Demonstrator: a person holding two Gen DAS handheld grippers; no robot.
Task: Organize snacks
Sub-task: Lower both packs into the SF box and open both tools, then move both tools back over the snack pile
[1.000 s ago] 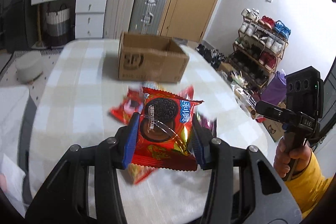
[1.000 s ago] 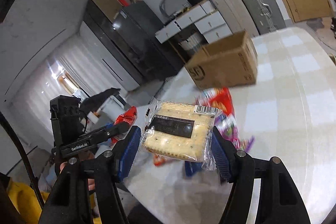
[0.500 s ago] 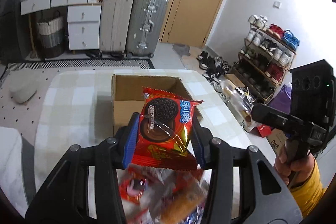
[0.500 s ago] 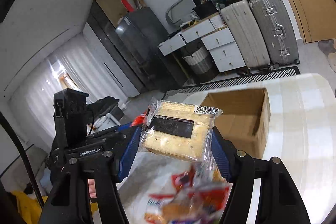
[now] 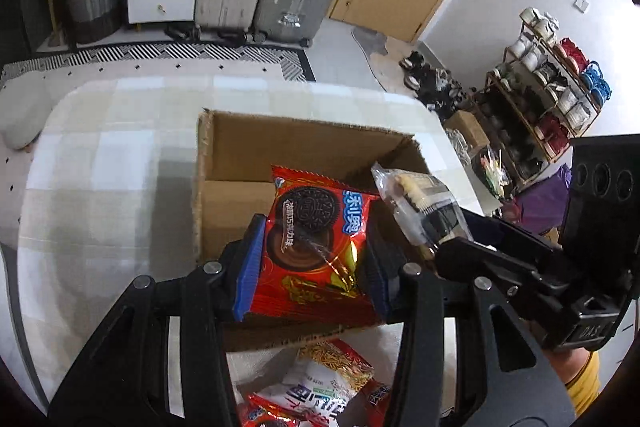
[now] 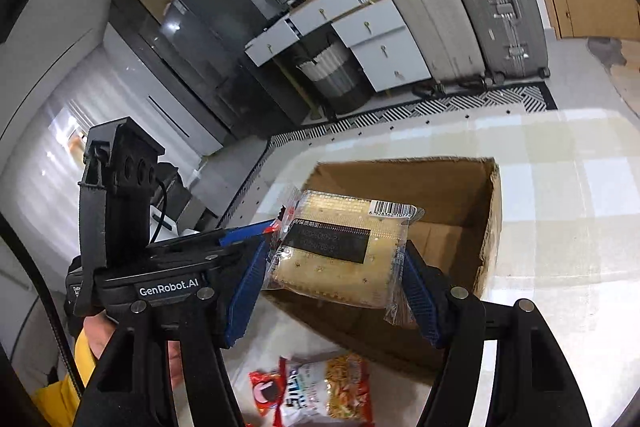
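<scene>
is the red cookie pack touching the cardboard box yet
Cannot tell. The left wrist view shows the cookie pack clamped in the left tongs in front of the box opening, hiding any gap.

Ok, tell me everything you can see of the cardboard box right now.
The cardboard box is plain brown corrugated card with an open top, ragged top edges and no flaps showing. It stands upright on the checked tablecloth. Its inside looks bare where visible. The left gripper holds a red cookie packet over it, the right gripper a clear cracker pack; neither visibly touches it. Loose snack packets lie by its near wall.
</scene>
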